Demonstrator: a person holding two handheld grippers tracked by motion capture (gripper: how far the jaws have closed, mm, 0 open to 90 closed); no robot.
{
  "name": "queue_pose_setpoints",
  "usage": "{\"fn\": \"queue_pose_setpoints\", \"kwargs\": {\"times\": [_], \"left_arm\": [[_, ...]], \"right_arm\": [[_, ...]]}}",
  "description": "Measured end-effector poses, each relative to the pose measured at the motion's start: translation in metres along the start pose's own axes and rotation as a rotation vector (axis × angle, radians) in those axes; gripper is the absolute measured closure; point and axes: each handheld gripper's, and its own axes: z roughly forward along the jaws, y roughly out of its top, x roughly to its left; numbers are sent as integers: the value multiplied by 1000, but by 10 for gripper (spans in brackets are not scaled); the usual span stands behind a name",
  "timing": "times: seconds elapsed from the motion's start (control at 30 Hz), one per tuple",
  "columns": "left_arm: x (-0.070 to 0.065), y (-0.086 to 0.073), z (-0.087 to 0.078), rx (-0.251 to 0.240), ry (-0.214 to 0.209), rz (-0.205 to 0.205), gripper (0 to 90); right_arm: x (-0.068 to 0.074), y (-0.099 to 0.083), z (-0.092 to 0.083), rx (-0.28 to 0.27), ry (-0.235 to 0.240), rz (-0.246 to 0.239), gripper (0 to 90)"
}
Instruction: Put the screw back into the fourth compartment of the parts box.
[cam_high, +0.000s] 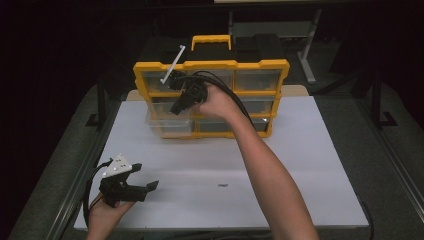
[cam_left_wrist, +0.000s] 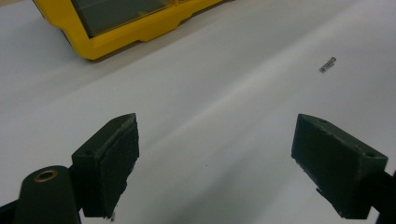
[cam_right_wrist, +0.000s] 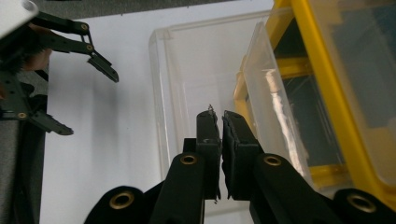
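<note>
A yellow organizer (cam_high: 260, 64) with clear drawers stands at the back of the white table (cam_high: 300, 165). Its lower left drawer (cam_high: 159, 125) is pulled out; in the right gripper view this clear drawer (cam_right_wrist: 187, 70) lies open below the jaws. My right gripper (cam_high: 178, 107) hovers over it, and its jaws (cam_right_wrist: 220, 116) are shut, with a tiny metal tip, seemingly a small screw (cam_right_wrist: 211, 108), poking out between them. My left gripper (cam_high: 145, 176) rests near the table's front left corner, its jaws wide open (cam_left_wrist: 215, 154) with nothing between them. A small screw (cam_high: 222, 185) lies loose on the table.
The organizer's yellow frame (cam_left_wrist: 116, 42) stands beyond the left gripper, and the loose screw (cam_left_wrist: 328, 64) lies to its right. The left gripper (cam_right_wrist: 88, 102) also appears beside the drawer. Dark floor and table legs surround the table.
</note>
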Motion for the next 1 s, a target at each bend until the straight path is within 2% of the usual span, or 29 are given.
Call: {"fn": "queue_pose_setpoints", "kwargs": {"times": [0.27,0.33,0.37,0.43,0.57,0.73,0.87,1.0], "left_arm": [[-1,1,1,-3,-3,-1,146],[0,1,2,0,-2,11,146],[-1,1,2,0,-4,-1,146],[-1,0,2,0,-5,-10,146],[-1,0,2,-2,-5,-9,146],[-1,0,2,-3,-3,-7,146],[-1,1,1,12,-1,4,146],[-1,1,1,10,1,9,146]], "right_arm": [[-4,-3,17,15,14,9,845],[-4,-3,18,4,17,14,833],[-5,-3,17,-4,19,21,792],[-5,-3,15,-18,19,17,778],[-3,-4,6,-32,9,20,772],[1,-11,-16,-50,-5,20,757],[7,-24,-34,-67,-21,7,750],[15,-44,-47,-72,-33,20,741]]}}
